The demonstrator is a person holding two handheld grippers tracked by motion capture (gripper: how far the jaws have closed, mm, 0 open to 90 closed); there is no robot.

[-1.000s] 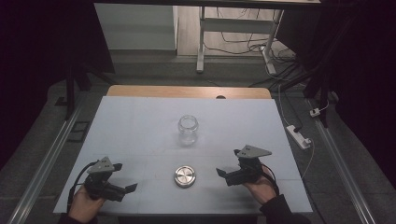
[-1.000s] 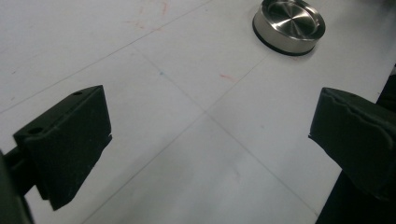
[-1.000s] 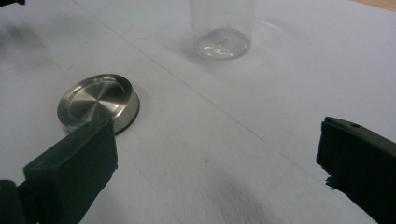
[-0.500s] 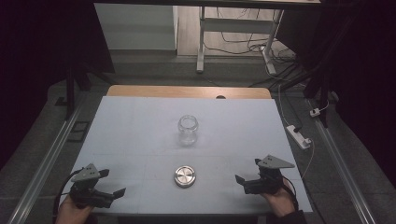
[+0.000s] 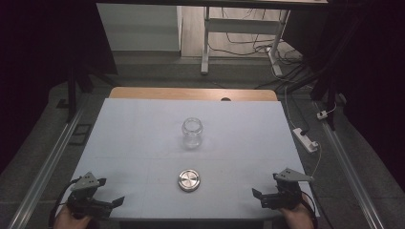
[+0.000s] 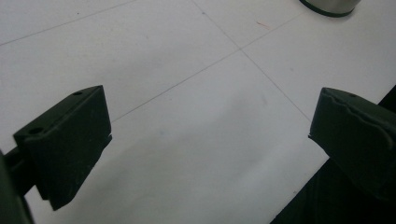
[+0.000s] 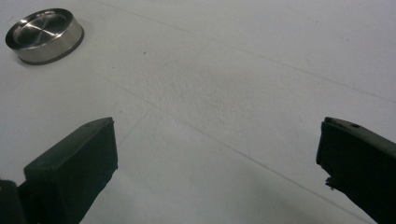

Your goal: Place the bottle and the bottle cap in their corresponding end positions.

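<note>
Two grippers, left at 7 o'clock, right at 5, jaws wide, empty; round steel lid between; clear glass jar at 12.

No writing, label, brand, number or sign can be read anywhere in these views. The jar, the lid and the table carry plain, unmarked surfaces.

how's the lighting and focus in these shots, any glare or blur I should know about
High view: the white table is evenly lit, surroundings dark; the glass jar looks faint, and the metal lid shows a soft sheen. Left gripper view: the jaws are near and soft-edged, with no glare. Right gripper view: the lid reflects light on its top, and the table surface looks grainy.
</note>
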